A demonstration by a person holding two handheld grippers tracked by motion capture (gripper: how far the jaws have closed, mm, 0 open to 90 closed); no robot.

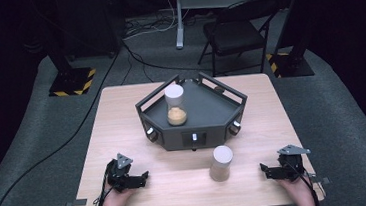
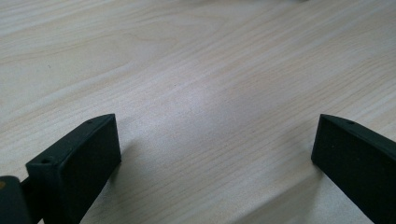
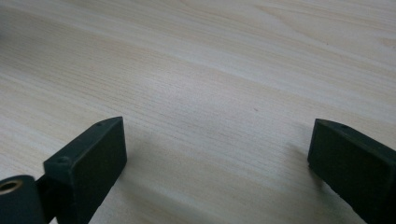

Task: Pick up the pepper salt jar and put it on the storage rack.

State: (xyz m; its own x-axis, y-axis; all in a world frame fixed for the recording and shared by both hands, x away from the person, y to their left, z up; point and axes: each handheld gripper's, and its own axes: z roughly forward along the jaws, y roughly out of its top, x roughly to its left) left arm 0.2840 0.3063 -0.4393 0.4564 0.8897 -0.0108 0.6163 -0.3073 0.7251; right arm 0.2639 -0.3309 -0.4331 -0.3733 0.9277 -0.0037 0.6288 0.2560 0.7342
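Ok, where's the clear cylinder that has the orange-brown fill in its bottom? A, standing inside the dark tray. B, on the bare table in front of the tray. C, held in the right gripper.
A: the half-filled cylinder stands upright inside the dark tray; the other cylinder stands on the table, and both grippers are open on nothing.

The high view is soft and low in detail: the desk (image 1: pixel 124 138) is evenly lit from above while the room around it falls nearly black. In both gripper views the wood grain is sharp, with a pale sheen mid-frame and soft shadows beside the dark, slightly blurred fingers (image 2: pixel 79 163).
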